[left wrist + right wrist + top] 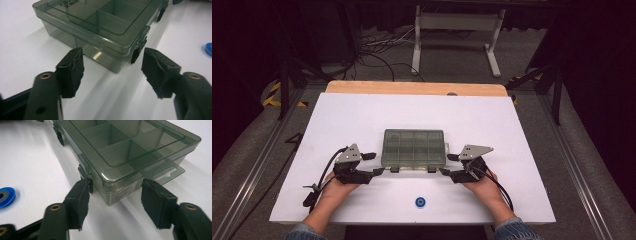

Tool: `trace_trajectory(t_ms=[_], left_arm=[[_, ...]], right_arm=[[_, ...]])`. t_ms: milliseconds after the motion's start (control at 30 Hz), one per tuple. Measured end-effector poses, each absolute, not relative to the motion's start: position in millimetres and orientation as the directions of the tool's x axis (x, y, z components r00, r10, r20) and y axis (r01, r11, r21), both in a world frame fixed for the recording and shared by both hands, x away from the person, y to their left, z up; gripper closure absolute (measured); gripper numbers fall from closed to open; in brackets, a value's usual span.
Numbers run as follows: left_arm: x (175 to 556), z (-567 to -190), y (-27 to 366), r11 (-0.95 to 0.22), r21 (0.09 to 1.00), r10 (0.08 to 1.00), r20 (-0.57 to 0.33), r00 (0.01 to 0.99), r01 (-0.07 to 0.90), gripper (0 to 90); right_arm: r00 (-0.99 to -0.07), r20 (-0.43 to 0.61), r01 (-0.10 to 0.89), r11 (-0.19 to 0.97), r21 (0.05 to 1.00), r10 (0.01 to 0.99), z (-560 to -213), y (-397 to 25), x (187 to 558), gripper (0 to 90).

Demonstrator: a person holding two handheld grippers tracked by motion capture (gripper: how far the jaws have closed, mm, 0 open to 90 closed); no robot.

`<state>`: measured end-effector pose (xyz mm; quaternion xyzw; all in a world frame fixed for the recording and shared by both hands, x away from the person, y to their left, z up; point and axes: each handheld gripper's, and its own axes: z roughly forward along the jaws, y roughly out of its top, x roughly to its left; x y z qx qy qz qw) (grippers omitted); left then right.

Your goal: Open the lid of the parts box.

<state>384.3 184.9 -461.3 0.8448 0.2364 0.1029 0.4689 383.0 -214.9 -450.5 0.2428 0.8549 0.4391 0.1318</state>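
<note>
The table [362, 120] filled mid-frame, and the box [414, 147] lay at its centre, lid shut and both latches seemingly fastened, so opening had likely not begun. The left gripper [371, 164] and right gripper [451, 165] flanked its near corners, jaws spread, holding nothing. A blue disc [420, 202] lay lower centre, clear of the work; nothing blocked the latches.
</note>
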Motion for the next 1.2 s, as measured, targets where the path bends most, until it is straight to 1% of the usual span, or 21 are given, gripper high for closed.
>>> trace_trajectory(t_ms=[67, 233, 400, 433, 667, 867, 1200], left_arm=[[383.8, -461.3, 183.8, -0.454, 0.841, 0.488, -0.042, 0.872, 0.294, 43.0], [383.9, -461.5, 183.5, -0.464, 0.835, 0.476, -0.046, 0.878, 0.295, 53.6], [383.9, -462.8, 183.1, -0.472, 0.827, 0.471, -0.057, 0.880, 0.306, 57.6], [384.5, -463.3, 182.8, -0.481, 0.825, 0.466, -0.047, 0.883, 0.297, 58.2], [384.5, -464.1, 182.2, -0.494, 0.816, 0.463, -0.046, 0.885, 0.300, 66.3], [384.7, -464.4, 182.5, -0.489, 0.818, 0.466, -0.048, 0.884, 0.302, 68.5], [384.0, -463.7, 182.2, -0.490, 0.822, 0.468, -0.032, 0.883, 0.289, 69.2]], right_arm=[[-0.848, -0.008, 0.301, 0.495, 0.815, 0.529, -450.7, -215.2, 383.0, 45.5], [-0.848, -0.001, 0.306, 0.492, 0.815, 0.530, -451.6, -216.1, 383.8, 49.6], [-0.849, -0.002, 0.305, 0.493, 0.815, 0.529, -451.8, -216.4, 383.8, 53.6], [-0.849, -0.002, 0.305, 0.494, 0.814, 0.528, -451.8, -216.5, 383.7, 54.7], [-0.852, -0.002, 0.303, 0.496, 0.814, 0.524, -451.9, -216.7, 383.6, 57.2], [-0.852, -0.001, 0.303, 0.495, 0.814, 0.523, -451.9, -216.8, 383.7, 57.5], [-0.853, 0.010, 0.310, 0.490, 0.815, 0.522, -451.4, -217.4, 383.4, 59.6]])
